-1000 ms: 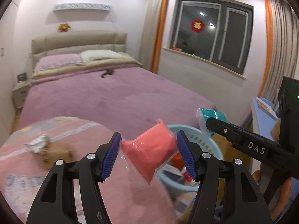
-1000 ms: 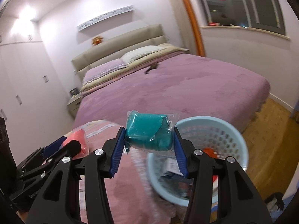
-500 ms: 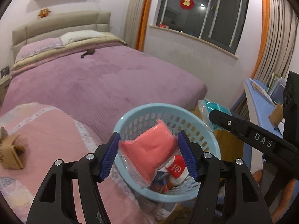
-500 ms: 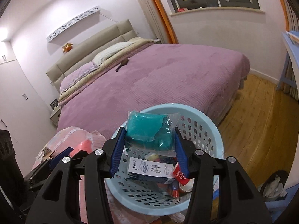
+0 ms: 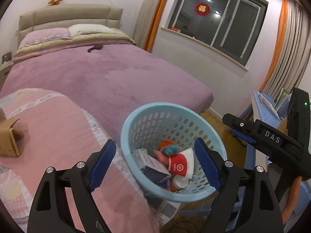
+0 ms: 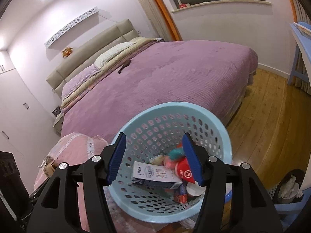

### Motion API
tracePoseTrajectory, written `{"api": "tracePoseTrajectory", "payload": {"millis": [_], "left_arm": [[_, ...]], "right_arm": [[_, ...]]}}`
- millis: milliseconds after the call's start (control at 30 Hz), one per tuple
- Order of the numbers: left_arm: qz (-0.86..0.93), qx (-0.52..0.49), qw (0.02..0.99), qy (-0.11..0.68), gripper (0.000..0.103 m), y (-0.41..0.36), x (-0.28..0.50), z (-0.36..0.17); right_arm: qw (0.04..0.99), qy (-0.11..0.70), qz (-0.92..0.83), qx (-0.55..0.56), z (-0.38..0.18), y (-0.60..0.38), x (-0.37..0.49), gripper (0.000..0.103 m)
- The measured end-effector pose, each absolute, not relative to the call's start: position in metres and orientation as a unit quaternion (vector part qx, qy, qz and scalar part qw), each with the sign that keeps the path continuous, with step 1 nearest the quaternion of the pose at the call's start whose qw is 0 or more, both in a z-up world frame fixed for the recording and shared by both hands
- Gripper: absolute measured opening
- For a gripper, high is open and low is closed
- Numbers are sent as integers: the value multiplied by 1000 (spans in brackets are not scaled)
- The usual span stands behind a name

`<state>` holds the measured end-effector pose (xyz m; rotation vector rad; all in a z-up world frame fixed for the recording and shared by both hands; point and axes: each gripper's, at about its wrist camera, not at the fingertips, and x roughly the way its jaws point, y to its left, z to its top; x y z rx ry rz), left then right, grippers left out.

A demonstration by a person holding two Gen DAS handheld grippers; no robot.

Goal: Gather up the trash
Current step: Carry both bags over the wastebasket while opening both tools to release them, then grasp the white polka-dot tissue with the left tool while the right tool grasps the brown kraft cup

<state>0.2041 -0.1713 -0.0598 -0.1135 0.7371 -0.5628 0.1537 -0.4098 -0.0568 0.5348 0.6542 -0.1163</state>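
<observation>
A light blue perforated basket [image 5: 136, 120] [image 6: 223, 134] stands beside the bed. It holds trash: a white carton [image 5: 153, 164] [image 6: 155, 172], a red-and-white cup [image 5: 179, 165] [image 6: 183, 172], a blurred pink bag [image 5: 160, 156] [image 6: 169, 162] and a blurred teal bag [image 5: 171, 148] [image 6: 176, 152]. My left gripper [image 5: 156, 161] is open and empty above the basket. My right gripper [image 6: 154, 158] is open and empty above it too, and shows at the right of the left wrist view [image 5: 252, 130].
A brown cardboard piece [image 5: 9, 141] [image 6: 49, 165] lies on the pink blanket [image 5: 54, 136]. The purple bed [image 5: 97, 73] [image 6: 165, 77] lies beyond. A blue desk [image 5: 264, 108] [image 6: 303, 44] stands right. A small bin [image 6: 287, 186] sits on the wooden floor [image 6: 268, 112].
Both grippers opened over the basket. The pink bag left my left gripper and the teal bag left my right gripper; both now lie blurred inside the basket.
</observation>
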Motion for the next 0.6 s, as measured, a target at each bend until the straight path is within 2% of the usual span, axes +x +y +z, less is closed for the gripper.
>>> {"api": "tracePoseTrajectory", "payload": {"millis": [600], "left_arm": [[-202, -88, 927, 303, 81, -52, 156, -35]], "right_arm": [[935, 311, 63, 158, -13, -274, 160, 57]]}}
